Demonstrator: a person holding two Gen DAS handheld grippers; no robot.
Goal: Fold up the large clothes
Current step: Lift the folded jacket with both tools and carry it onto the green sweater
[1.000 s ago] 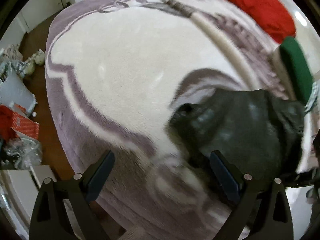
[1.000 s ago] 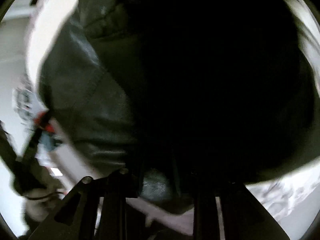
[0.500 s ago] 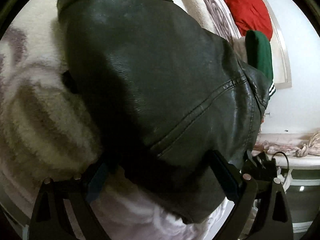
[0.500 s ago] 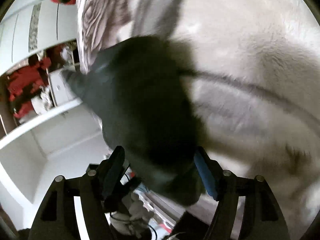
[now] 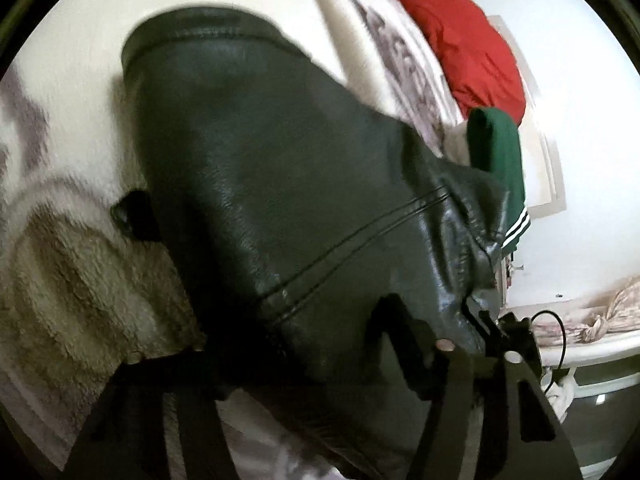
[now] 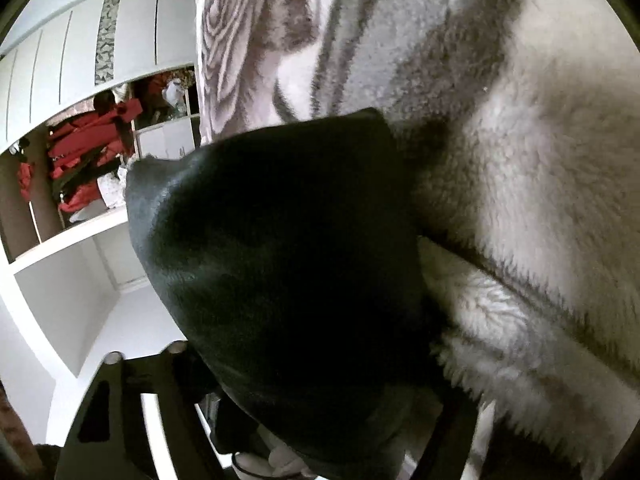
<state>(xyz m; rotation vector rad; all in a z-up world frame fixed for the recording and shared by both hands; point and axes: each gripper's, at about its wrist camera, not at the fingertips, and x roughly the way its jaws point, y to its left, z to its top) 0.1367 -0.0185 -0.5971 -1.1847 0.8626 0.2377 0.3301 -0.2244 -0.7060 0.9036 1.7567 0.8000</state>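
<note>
A black leather jacket (image 5: 288, 184) lies on a fluffy white and grey blanket (image 5: 72, 288) on a bed. In the left wrist view its stitched seam runs across the middle. My left gripper (image 5: 304, 364) has its fingers close together around the jacket's near edge, shut on it. In the right wrist view the jacket (image 6: 280, 248) fills the centre, with the blanket (image 6: 520, 160) on the right. My right gripper (image 6: 320, 392) is closed in on the jacket's near edge, its fingertips hidden by the leather.
A red garment (image 5: 464, 48) and a green garment with white stripes (image 5: 500, 148) lie at the bed's far side by a white wall. The right wrist view shows a white wardrobe (image 6: 80, 80) with red clothes (image 6: 88, 160) on shelves.
Both grippers went from open around the jacket's edge to closed on it. The left view has drawn slightly back from the jacket; the right view has moved closer.
</note>
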